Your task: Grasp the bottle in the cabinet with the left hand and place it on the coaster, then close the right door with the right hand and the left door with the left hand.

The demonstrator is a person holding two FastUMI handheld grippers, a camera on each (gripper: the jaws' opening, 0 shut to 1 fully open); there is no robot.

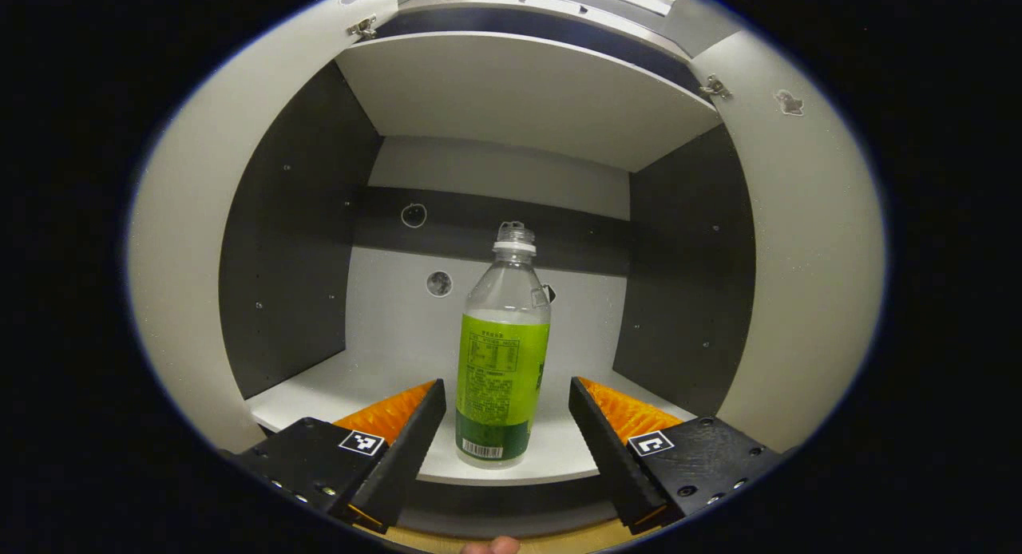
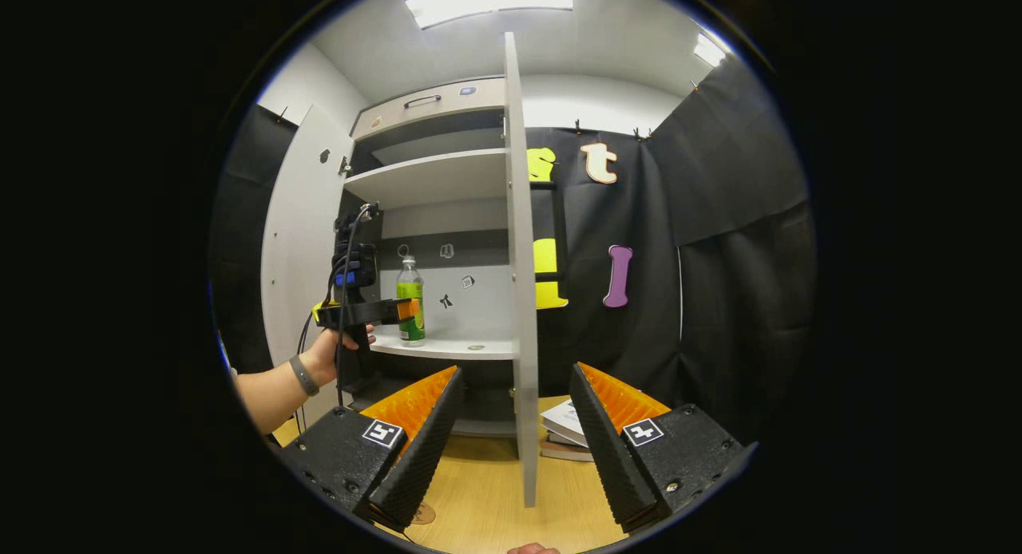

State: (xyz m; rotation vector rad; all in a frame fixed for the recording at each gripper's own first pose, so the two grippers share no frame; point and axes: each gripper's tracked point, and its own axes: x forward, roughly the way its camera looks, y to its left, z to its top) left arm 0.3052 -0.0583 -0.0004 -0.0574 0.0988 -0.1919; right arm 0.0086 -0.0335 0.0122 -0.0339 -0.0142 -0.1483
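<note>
A clear bottle (image 1: 503, 354) with a green label stands upright near the front edge of the cabinet shelf (image 1: 335, 394). My left gripper (image 1: 506, 398) is open, one finger on each side of the bottle's lower half, not touching it. In the right gripper view the bottle (image 2: 410, 300) is on the shelf, and the left gripper (image 2: 406, 310), held by a hand (image 2: 331, 354), reaches it from the left. My right gripper (image 2: 515, 386) is open and empty, facing the edge of the open right door (image 2: 520, 282). The left door (image 2: 299, 235) also stands open. A round coaster (image 2: 424, 513) lies on the wooden table.
An upper shelf (image 1: 519, 99) spans the cabinet above the bottle. Dark side walls (image 1: 295, 243) close in the compartment. In the right gripper view, stacked books (image 2: 568, 430) lie on the wooden table (image 2: 495, 490) right of the door's edge. A drawer with a handle (image 2: 421, 100) tops the cabinet.
</note>
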